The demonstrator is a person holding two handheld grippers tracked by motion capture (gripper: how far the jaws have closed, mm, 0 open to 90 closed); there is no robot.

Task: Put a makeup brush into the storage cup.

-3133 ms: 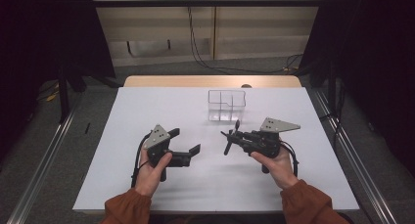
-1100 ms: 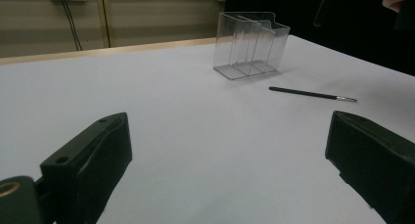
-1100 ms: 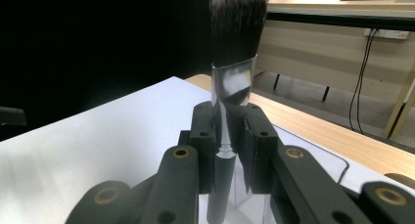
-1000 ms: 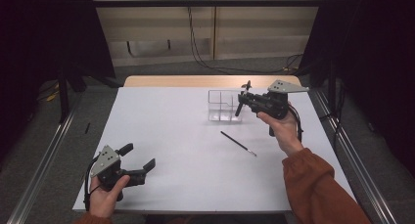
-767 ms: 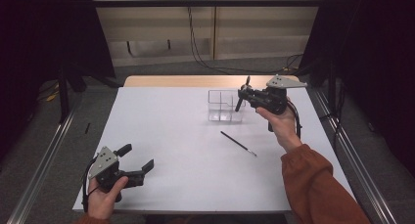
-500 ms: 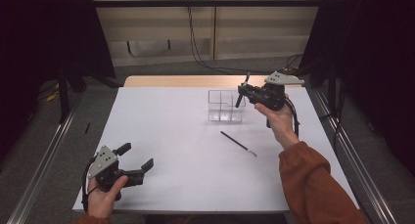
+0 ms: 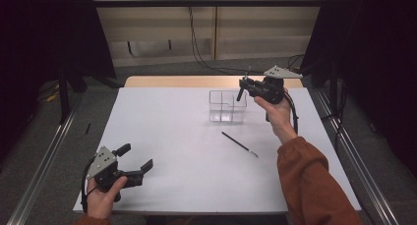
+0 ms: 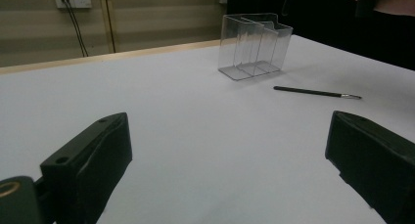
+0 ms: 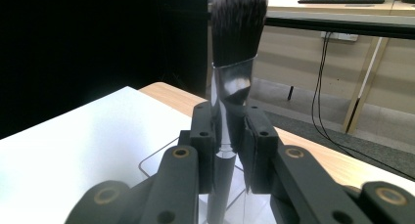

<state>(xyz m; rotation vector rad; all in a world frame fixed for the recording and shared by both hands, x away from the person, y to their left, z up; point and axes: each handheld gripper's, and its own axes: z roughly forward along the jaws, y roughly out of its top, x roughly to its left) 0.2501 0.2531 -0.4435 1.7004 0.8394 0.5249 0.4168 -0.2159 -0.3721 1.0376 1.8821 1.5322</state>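
One makeup brush (image 9: 234, 62), light, stiff handle, soft bristles up, pinched at ferrule by closed right gripper (image 7: 244, 86) above clear organizer (image 7: 226, 107) | thin brush (image 7: 239, 144) lies on table (image 7: 167, 131) | left gripper (image 7: 134, 158) gapes empty

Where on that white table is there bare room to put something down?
Most of the white table is bare: the wide stretch from the left gripper at the near left corner to the clear organizer, and the near middle below the thin brush. It gets crowded at the far right, where the right gripper holds a makeup brush above the organizer.
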